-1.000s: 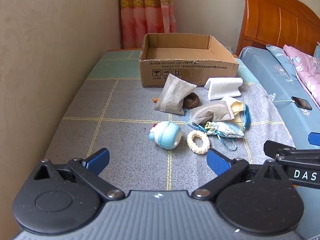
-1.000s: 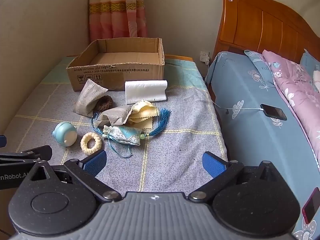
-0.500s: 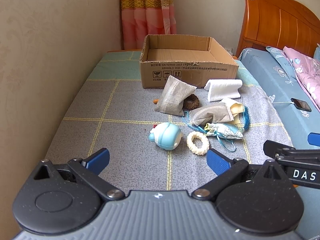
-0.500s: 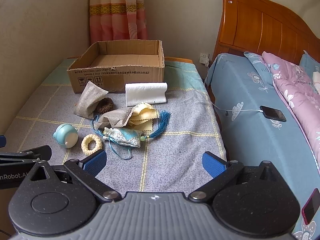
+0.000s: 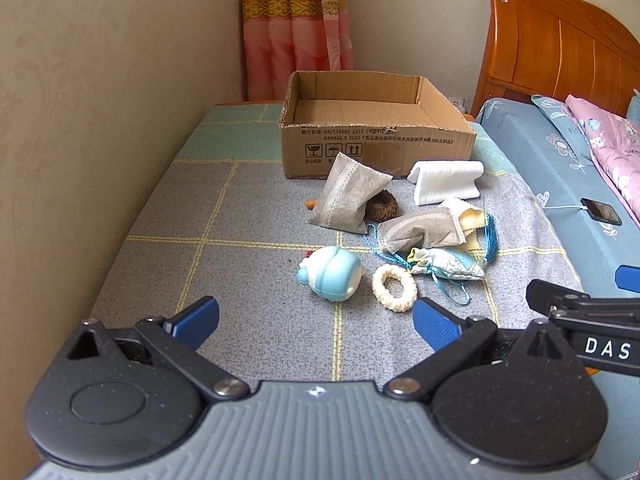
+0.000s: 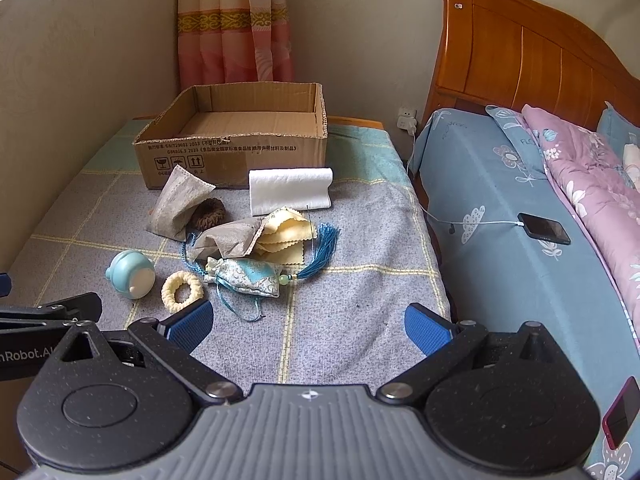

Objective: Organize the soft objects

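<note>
Left wrist view: left hand-held gripper (image 5: 316, 318) jaws wide, empty; right hand-held gripper (image 6: 308, 320) same. Soft items lie loose in front of box (image 5: 376, 148), none inside. Step: approach, pre-grasp. Next: probably drop onto nearest, ring (image 5: 394, 286) or toy (image 5: 332, 274), pinch, carry to box.

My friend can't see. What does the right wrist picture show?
The open right gripper hovers over a grey checked blanket strewn with soft things: pouches, a cream scrunchie, a blue toy. Behind them sits an empty cardboard box.
</note>
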A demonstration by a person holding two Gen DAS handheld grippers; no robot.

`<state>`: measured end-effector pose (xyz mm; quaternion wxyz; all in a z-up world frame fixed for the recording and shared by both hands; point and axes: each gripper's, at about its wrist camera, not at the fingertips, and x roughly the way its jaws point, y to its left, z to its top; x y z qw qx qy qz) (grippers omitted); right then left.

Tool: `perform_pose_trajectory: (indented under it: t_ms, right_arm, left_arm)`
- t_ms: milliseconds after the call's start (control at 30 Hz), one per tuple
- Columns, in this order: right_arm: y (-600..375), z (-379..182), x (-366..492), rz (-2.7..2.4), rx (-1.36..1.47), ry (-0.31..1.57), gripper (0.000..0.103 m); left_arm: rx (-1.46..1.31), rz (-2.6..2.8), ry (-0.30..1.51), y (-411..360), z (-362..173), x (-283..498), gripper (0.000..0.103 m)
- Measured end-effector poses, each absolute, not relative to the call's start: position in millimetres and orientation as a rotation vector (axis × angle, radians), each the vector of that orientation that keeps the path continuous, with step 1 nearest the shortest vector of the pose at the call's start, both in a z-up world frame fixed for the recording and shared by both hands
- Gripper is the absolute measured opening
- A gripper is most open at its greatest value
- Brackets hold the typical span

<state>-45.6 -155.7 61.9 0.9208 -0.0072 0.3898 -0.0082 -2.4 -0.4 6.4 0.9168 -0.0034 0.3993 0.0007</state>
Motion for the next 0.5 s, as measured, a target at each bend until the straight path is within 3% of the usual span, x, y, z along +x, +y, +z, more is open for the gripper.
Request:
perform_pose_trajectory:
  t_ms: [500]
  right_arm:
    - [-154.4,62.9,-44.8,-0.019,-0.019,0.799,0.103]
  left_arm:
    - [-0.006,0.008,0.817,-1.1,7.5,-2.9,0.102]
